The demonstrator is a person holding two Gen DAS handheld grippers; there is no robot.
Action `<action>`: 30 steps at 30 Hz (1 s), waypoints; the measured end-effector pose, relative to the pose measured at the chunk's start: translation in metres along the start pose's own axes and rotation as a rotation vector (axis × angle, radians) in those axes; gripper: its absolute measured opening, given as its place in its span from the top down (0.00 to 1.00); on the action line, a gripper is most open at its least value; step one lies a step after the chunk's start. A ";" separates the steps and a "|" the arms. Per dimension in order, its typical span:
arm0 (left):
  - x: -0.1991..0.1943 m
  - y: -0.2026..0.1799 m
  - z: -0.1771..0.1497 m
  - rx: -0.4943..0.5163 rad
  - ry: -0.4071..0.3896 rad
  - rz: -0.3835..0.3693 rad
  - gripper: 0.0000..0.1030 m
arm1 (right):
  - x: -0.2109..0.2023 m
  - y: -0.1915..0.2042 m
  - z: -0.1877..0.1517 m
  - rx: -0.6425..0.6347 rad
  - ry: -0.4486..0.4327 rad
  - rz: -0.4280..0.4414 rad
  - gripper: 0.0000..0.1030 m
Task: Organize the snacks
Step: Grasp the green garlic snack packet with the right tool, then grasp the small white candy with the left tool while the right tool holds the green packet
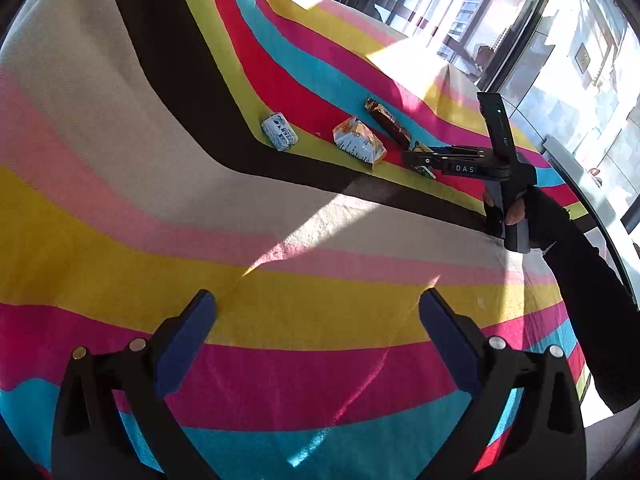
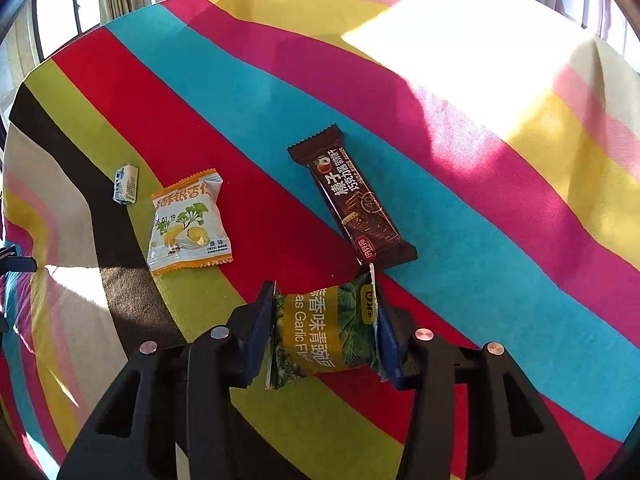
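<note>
In the right wrist view my right gripper (image 2: 326, 328) is shut on a green and yellow garlic pea packet (image 2: 324, 330), its blue pads pressing both ends. Just beyond lies a brown chocolate bar (image 2: 352, 200) on the striped cloth. Further left lie an orange and white ginkgo snack packet (image 2: 188, 224) and a small white and blue candy (image 2: 126, 184). The left wrist view shows my left gripper (image 1: 318, 312) open over the cloth with nothing between its fingers. Far off in that view are the candy (image 1: 279, 132), the ginkgo packet (image 1: 359, 142), the chocolate bar (image 1: 388, 120) and the right gripper (image 1: 420, 160) over the pea packet (image 1: 425, 170).
A striped multicoloured cloth (image 1: 240, 240) covers the table. Bright sunlight falls across its far right part (image 2: 460, 60). Glass walls and window frames (image 1: 560, 40) stand behind the table. A person's dark sleeve (image 1: 592, 280) reaches in from the right.
</note>
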State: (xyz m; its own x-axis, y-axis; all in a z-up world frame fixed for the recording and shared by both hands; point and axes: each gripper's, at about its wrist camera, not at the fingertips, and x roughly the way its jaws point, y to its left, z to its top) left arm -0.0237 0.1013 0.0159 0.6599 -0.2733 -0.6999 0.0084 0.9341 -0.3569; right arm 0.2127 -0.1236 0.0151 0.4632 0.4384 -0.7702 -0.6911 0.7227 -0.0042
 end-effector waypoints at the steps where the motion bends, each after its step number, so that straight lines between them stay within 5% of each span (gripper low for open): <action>1: 0.000 0.001 0.000 -0.003 -0.001 -0.004 0.02 | -0.008 0.007 -0.007 0.016 -0.005 -0.011 0.58; 14: 0.007 -0.006 0.010 0.023 0.049 0.056 0.02 | -0.115 0.102 -0.147 0.347 -0.084 -0.090 0.58; 23: 0.075 -0.038 0.097 0.395 0.069 0.238 0.06 | -0.129 0.119 -0.175 0.375 -0.143 -0.135 0.57; 30: 0.122 -0.031 0.123 0.602 0.215 0.272 0.35 | -0.134 0.097 -0.183 0.491 -0.199 -0.082 0.57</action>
State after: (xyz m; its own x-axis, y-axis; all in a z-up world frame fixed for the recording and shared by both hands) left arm 0.1488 0.0670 0.0176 0.5349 0.0067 -0.8449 0.3205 0.9236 0.2102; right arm -0.0182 -0.2097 0.0008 0.6342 0.4287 -0.6435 -0.3294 0.9027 0.2767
